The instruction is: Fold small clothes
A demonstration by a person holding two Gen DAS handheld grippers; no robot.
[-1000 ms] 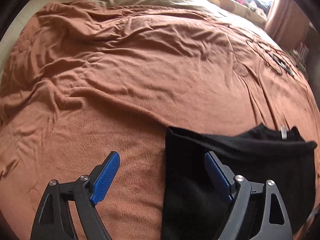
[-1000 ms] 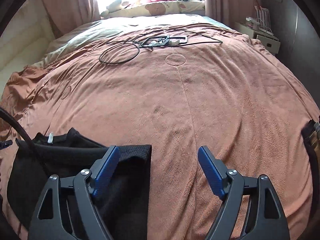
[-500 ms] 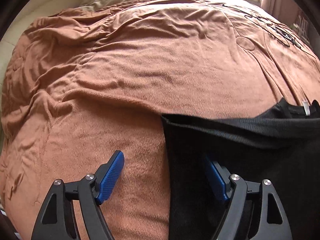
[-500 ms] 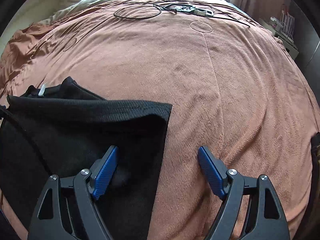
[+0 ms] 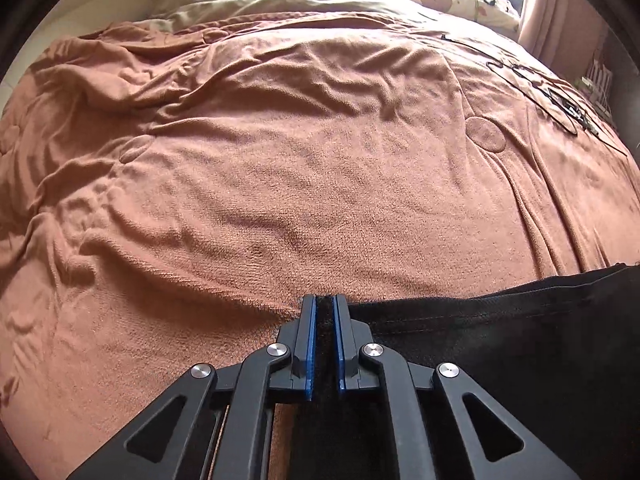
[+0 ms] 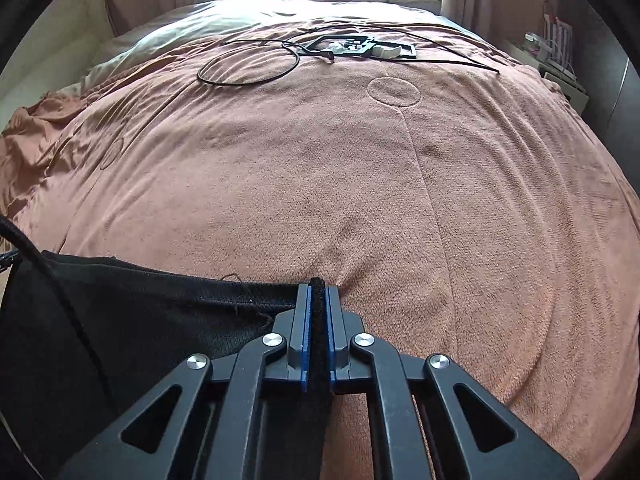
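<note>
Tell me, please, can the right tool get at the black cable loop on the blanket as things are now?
Probably not yet. The right tool is shut on a corner of the black garment, and the cable loop lies far up the brown blanket. The blanket between looks bare, but the tool must release the garment first.

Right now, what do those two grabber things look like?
Both look alike. The left hand-held gripper has black angular plastic arms with triangular cut-outs, round silver rivets at the joints, and flat blue pads inside its two fingers. The right hand-held gripper is the same. A black cable runs past it.
</note>
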